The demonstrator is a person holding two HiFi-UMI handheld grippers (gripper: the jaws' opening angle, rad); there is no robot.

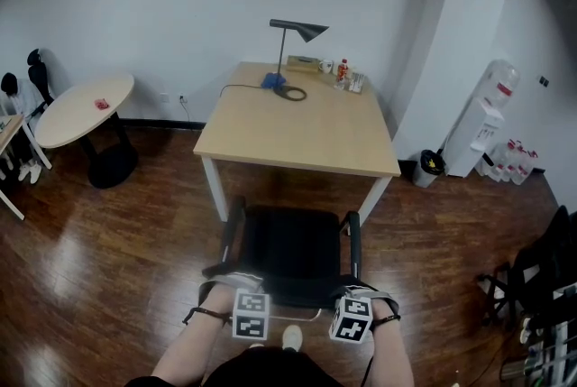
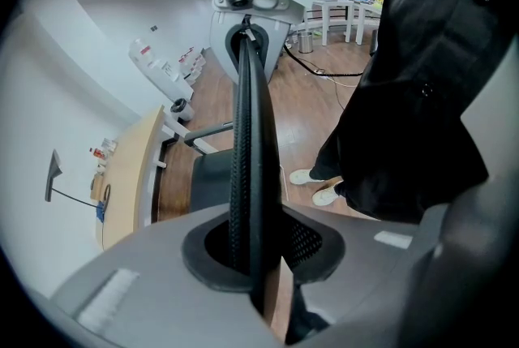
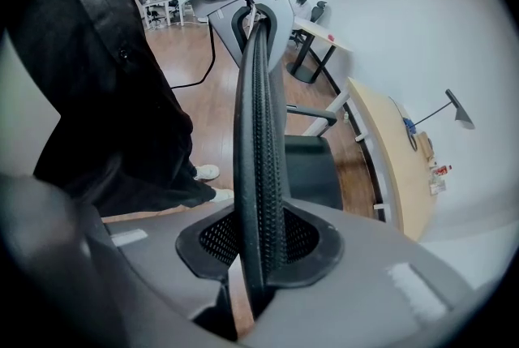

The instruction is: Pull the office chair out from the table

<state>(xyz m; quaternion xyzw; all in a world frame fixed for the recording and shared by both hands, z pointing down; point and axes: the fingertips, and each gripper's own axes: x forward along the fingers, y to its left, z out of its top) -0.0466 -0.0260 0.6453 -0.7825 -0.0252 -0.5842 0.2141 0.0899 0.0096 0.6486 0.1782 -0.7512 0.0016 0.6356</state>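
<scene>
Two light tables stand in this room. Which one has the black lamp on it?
The rectangular table just beyond the office chair; the lamp stands near its far edge. The round table at the left carries only a small red thing.

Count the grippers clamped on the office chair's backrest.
2. The left gripper is clamped on the left end of the backrest's top edge, and the right gripper on its right end. Neither is hidden.

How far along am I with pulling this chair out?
Done: the left gripper and right gripper are clamped on the chair back. In hand: the pull; the seat looks mostly out, its front near the table legs. Left: a bit more clearance, probably, then letting go.
</scene>
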